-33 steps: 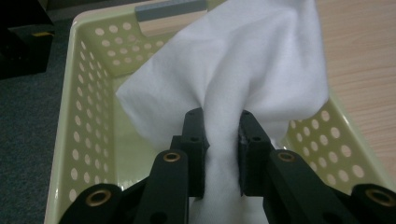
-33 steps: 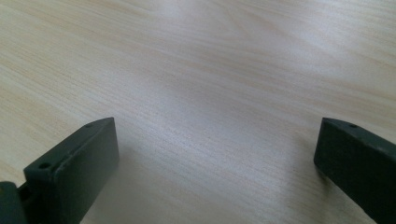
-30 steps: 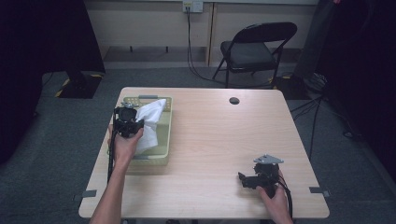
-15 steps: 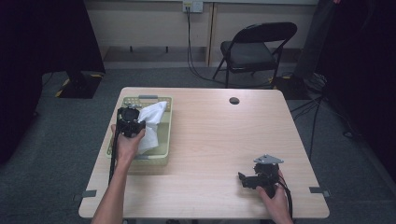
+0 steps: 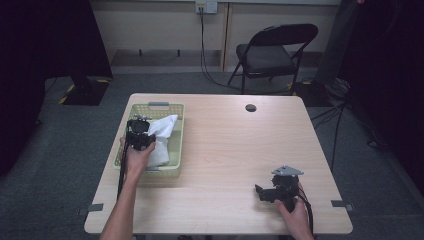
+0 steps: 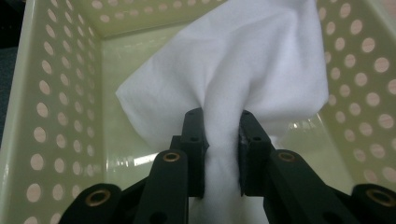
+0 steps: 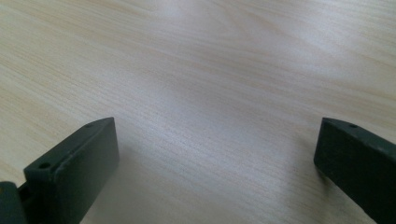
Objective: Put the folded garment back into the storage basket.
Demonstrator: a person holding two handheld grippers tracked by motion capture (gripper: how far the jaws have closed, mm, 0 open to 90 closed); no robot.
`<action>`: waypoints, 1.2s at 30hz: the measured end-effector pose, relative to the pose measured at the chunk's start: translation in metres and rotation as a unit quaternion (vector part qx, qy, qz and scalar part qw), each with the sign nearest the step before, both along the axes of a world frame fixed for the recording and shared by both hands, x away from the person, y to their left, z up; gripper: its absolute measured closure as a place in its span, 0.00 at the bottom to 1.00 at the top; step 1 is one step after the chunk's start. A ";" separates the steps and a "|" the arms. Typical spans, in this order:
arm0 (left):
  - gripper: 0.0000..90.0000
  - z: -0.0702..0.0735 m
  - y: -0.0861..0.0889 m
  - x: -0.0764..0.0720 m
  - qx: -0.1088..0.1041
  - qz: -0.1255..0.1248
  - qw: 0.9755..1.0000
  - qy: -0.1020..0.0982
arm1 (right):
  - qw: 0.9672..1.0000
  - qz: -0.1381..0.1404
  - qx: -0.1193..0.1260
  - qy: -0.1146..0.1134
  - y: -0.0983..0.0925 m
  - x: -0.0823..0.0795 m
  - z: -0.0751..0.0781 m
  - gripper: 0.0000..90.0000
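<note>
Left gripper view: the left gripper (image 6: pixel 223 154) is clamped on a white cloth (image 6: pixel 243 70), which billows ahead of it inside the basket (image 6: pixel 42 93); the right gripper (image 7: pixel 215 163) rests spread apart on the table (image 7: pixel 210 56).

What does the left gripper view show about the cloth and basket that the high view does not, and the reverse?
The left gripper view shows the left claw with its jaws pinched on a bunched fold of the white cloth, and the round holes in the basket walls. The high view places the basket at the table left edge, the right claw resting near the front right, and a folding chair beyond. Both show the cloth inside the basket, held by the left claw.
</note>
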State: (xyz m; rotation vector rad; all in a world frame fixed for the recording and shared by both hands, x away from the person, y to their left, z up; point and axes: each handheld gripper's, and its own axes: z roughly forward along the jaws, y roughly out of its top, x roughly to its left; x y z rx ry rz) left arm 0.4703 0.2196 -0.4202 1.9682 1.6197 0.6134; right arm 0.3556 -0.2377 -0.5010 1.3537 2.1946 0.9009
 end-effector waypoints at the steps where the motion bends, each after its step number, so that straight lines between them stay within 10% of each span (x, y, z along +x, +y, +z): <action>1: 0.85 0.000 0.000 0.000 -0.001 0.000 1.000 -0.001 | 1.000 0.000 0.000 0.000 0.000 0.000 0.000 0.00; 24: 0.73 -0.006 0.000 0.011 -0.010 -0.006 0.999 0.041 | 1.000 0.000 0.000 0.000 0.000 0.000 0.000 0.00; 36: 0.22 -0.007 0.005 0.014 -0.036 0.009 0.998 0.058 | 1.000 0.000 0.000 0.000 0.000 0.000 0.000 0.00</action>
